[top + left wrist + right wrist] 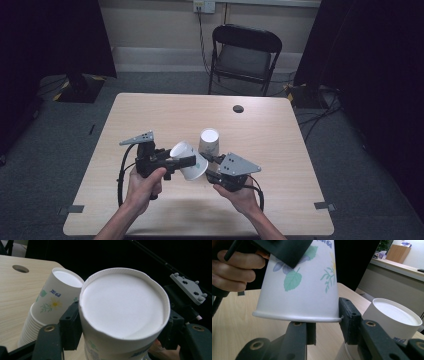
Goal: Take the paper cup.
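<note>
I am holding one paper cup (189, 160) in the air, tipped on its side above the table (150, 115), clear of the stack of cups (209, 142) standing upside down just behind it. So the cup looks already separated; what I judge is left is setting it down. My left claw (186, 161) is clamping across its body near the base. My right claw (214, 167) is meeting the rim end, its jaws spread on either side of the rim, not squeezing it.
</note>
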A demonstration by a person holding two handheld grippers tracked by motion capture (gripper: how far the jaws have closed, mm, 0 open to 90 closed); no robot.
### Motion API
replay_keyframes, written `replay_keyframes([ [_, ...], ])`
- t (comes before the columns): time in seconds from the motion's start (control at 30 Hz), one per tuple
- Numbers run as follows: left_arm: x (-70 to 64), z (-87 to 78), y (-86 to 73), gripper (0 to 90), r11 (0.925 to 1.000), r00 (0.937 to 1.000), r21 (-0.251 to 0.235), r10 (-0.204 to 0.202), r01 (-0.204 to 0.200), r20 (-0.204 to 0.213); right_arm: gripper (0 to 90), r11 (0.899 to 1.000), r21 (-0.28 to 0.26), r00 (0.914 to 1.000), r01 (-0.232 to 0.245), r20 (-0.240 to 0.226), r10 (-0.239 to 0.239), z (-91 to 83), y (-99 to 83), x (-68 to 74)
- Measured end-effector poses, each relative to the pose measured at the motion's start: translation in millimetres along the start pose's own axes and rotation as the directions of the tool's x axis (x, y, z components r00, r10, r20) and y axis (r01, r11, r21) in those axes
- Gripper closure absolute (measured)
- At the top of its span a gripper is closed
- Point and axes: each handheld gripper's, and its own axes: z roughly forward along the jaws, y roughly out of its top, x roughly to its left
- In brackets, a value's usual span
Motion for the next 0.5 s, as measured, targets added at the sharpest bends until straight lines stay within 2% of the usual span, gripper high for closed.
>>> replay_keyframes([
  [0.3,0.1,1.0,-0.8,32.1,0.9999,0.9998,-0.002,-0.016,0.016,-0.011,78.1,1.000,-0.001,0.9993,0.019,0.031,-0.019,0.0,-1.3,0.1],
  [0.5,-0.2,2.3,-1.4,30.7,1.0000,0.9998,-0.002,0.005,-0.005,-0.020,82.5,1.000,0.010,0.9984,0.029,0.048,-0.029,0.8,-1.5,0.3],
])
